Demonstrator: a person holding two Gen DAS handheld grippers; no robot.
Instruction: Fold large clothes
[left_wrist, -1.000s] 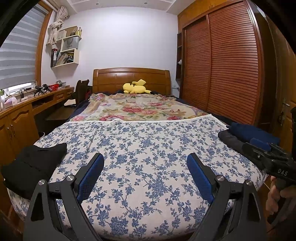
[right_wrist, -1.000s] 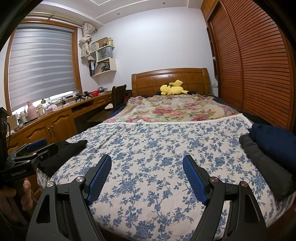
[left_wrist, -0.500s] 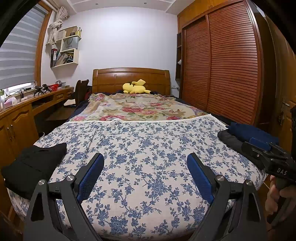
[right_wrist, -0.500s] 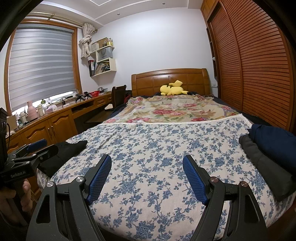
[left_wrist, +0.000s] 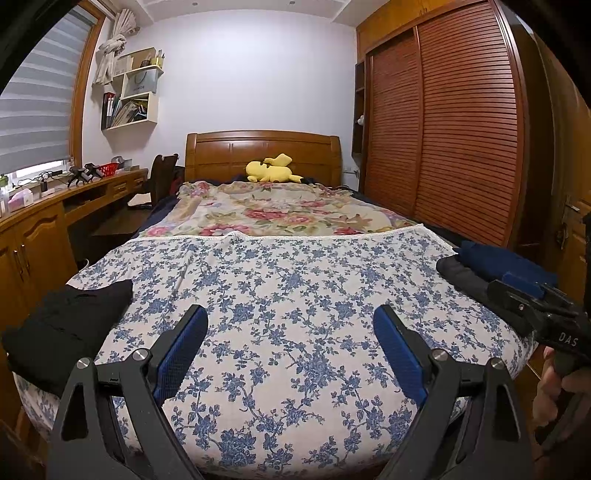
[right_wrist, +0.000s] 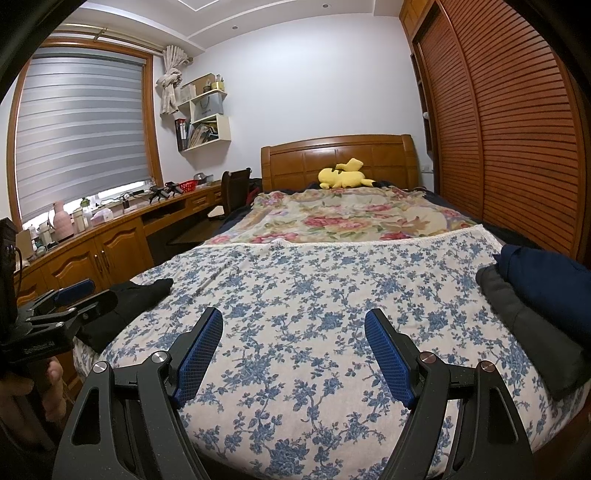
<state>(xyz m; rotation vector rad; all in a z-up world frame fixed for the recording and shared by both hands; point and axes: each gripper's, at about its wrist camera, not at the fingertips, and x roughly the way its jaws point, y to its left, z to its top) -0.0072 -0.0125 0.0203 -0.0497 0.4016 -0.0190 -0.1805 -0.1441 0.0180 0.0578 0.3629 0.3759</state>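
Above the floral bedspread (left_wrist: 288, 295), both hand-held grippers level, spread.

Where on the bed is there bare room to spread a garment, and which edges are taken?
The blue-flowered sheet is bare across its middle, from the foot edge to the floral blanket. The left edge is taken by black folded clothes; the right edge by a grey garment and a navy one. Both grippers, left and right, are open.

"DAS" (partly hidden) marks the right hand-held gripper (left_wrist: 524, 295).
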